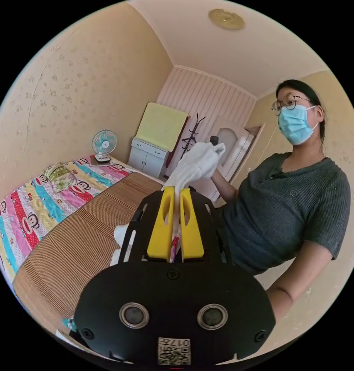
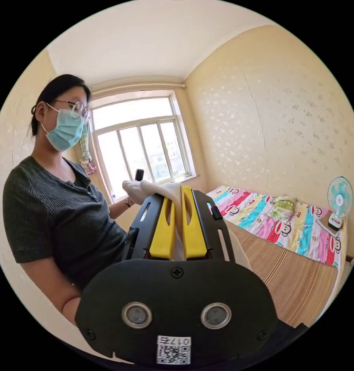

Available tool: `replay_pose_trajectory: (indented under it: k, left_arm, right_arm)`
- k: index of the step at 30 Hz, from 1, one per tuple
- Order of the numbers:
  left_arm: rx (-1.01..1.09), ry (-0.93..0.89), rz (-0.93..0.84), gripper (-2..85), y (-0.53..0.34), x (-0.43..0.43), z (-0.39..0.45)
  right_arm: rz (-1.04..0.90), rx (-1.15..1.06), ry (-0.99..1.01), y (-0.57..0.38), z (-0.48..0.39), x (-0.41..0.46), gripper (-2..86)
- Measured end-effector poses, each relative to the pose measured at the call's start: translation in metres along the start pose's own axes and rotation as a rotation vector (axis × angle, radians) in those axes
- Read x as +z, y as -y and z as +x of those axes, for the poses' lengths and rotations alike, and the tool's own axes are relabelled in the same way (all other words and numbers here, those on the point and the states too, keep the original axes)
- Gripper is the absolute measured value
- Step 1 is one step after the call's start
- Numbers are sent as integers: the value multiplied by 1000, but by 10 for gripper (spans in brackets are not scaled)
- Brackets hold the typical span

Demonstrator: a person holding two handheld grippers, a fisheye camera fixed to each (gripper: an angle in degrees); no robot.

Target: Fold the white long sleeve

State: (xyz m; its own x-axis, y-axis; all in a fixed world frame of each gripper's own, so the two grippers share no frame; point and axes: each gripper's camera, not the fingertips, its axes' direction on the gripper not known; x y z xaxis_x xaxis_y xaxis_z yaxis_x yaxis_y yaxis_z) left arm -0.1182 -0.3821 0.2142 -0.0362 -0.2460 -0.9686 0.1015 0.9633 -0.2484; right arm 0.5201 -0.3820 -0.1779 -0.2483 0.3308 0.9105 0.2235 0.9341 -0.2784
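The white long sleeve (image 1: 198, 162) is lifted off the bed and stretched between both grippers. In the left gripper view my left gripper (image 1: 177, 190) has its yellow jaws shut on a bunch of the white cloth. More of the cloth hangs down beside the jaws toward the mat. The black tip of the right gripper (image 1: 214, 140) pokes out of the cloth further away. In the right gripper view my right gripper (image 2: 180, 189) is shut on the white long sleeve (image 2: 161, 190), and the left gripper (image 2: 139, 174) sits at its far end.
A bed with a striped bamboo mat (image 1: 88, 235) and a colourful cartoon sheet (image 1: 38, 205) lies below. A small fan (image 1: 104, 145), a grey cabinet (image 1: 148, 156) and a coat rack stand beyond it. A person in a grey shirt (image 1: 285, 208) stands close by, and there is a window (image 2: 142, 147).
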Motion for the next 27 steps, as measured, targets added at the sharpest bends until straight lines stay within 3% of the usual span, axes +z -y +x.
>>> replay_pose_trajectory:
  k: [6, 8, 11, 15, 17, 19, 20, 22, 23, 26, 27]
  left_arm:
    - [205, 1, 46, -1, 70, 36, 75]
    - [225, 25, 29, 0, 111, 35, 70]
    - [202, 87, -104, 2, 168, 52, 12]
    - [-160, 125, -380, 13, 181, 137, -185]
    - [-403, 60, -349, 22, 156, 173, -288]
    - [-772, 56, -174, 45, 98, 186, -399]
    - [-873, 96, -105, 53, 79, 181, -417]
    - [-1120, 294, 195, 62, 15, 153, -430]
    - [-1149, 337, 229, 63, 2, 149, -427]
    - [-1167, 491, 57, 70, -42, 166, -400]
    - [-1176, 540, -97, 76, -64, 184, -386]
  right_arm:
    - [-3, 26, -47, 53, -11, -43, 46]
    - [-16, 111, -39, 84, 15, -43, 46]
    - [-199, 330, -91, 122, 97, -2, 47]
    - [-587, 602, -285, 107, 267, 106, 48]
    - [-652, 726, -340, 80, 347, 149, 49]
    - [-678, 865, -417, 47, 411, 179, 53]
    - [-716, 948, -460, 28, 440, 190, 60]
    - [-717, 1023, -513, 12, 463, 192, 73]
    - [-690, 1034, -511, 5, 466, 192, 79]
    - [-780, 1038, -445, -25, 459, 202, 88]
    - [-833, 1054, -431, -42, 452, 206, 98]
